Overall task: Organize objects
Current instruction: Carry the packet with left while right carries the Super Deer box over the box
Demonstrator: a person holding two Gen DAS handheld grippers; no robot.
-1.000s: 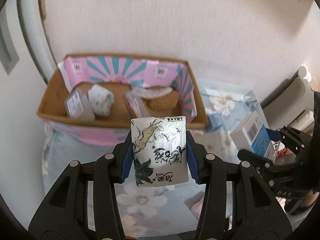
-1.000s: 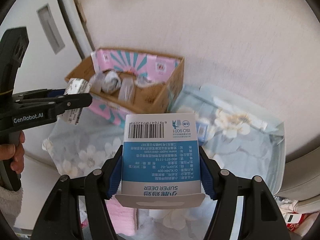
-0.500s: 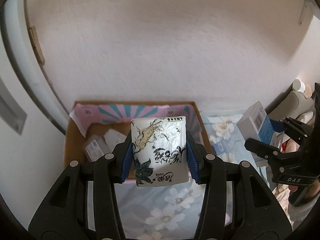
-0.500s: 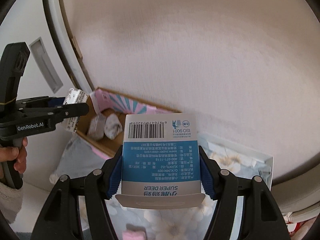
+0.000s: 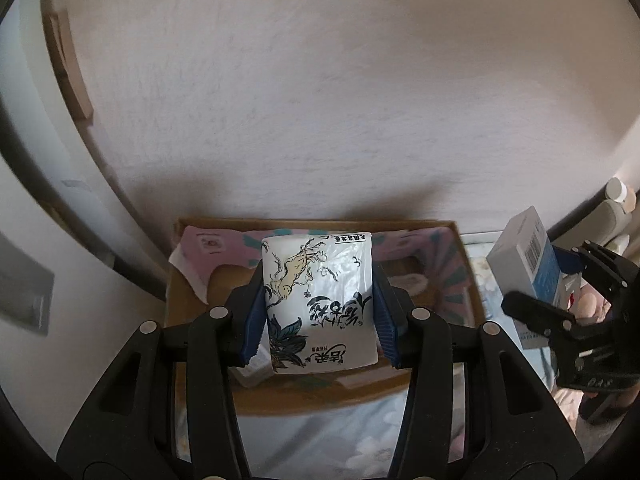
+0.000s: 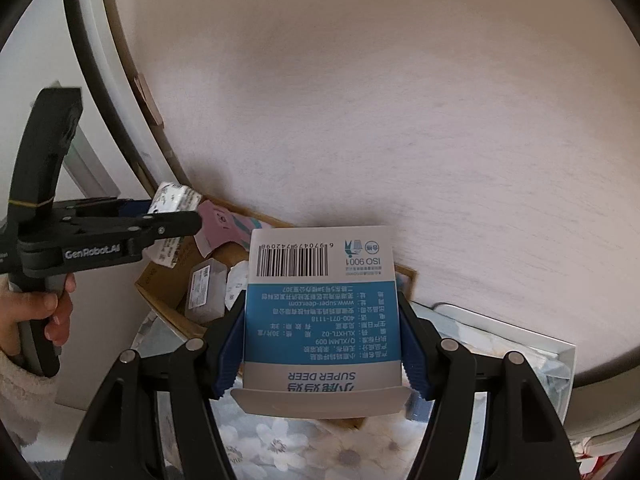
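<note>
Lying lengthwise along the left gripper (image 5: 320, 312), clamped, a white ink-printed tissue pack (image 5: 318, 300); right gripper (image 6: 322, 344) is clamping a blue-and-white carton (image 6: 322, 312).

White ink-patterned packet (image 5: 320, 300), blue-and-white carton (image 6: 322, 308) (barcoded), pink-striped box lining (image 5: 444, 252)

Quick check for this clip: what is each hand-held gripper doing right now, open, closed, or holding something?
Left hand-held gripper: closed on a white tissue pack.
Right hand-held gripper: closed on a blue-and-white Super Deer box.
</note>
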